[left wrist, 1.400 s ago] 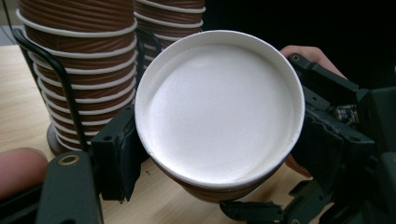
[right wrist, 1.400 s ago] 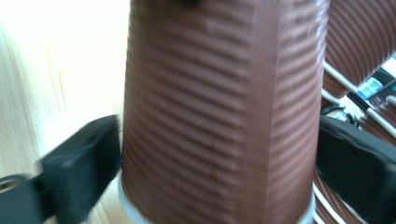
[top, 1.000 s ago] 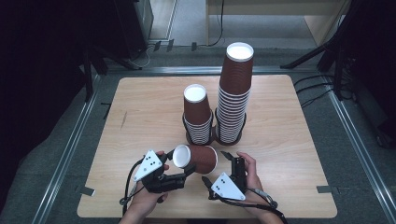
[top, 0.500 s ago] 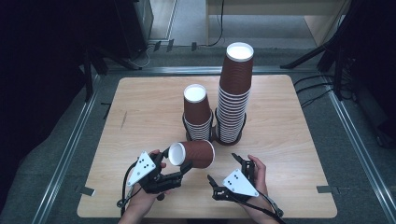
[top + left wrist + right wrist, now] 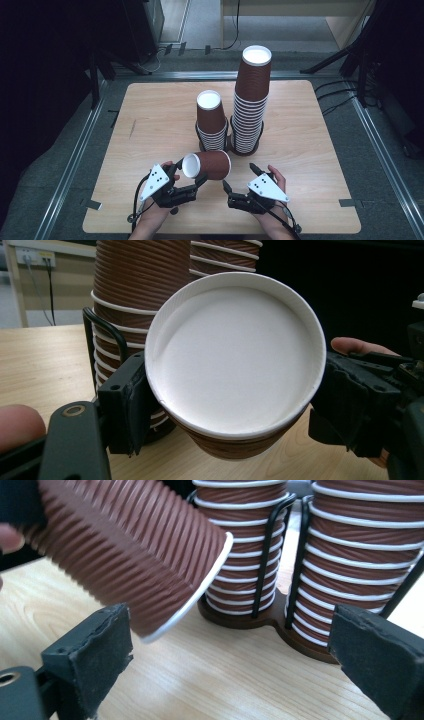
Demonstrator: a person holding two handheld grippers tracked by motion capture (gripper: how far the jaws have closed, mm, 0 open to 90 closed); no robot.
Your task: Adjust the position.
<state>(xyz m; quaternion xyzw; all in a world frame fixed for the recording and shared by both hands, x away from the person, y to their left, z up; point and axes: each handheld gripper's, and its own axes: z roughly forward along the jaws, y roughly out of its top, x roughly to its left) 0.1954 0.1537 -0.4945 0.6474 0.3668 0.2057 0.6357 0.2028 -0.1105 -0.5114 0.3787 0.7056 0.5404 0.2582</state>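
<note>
Brown ribbed paper cup point(image 5: 207, 165) with a white rim lies on its side in the air, just above the pale wooden worktop point(image 5: 310, 150), clenched at its rim by the left tongs point(image 5: 199, 181); in the left gripper view the white inside of the cup point(image 5: 235, 360) faces the camera. The right tongs point(image 5: 226, 190) stand released, jaws wide apart and empty, just beside the cup. Behind stand a short stack of brown cups point(image 5: 210, 120) and a tall stack of brown cups point(image 5: 251, 100), both in a black wire holder point(image 5: 272, 555). The step in hand looks like a handover or righting of a single cup. Next, the right tongs likely need to close on the ribbed wall without crushing it.
</note>
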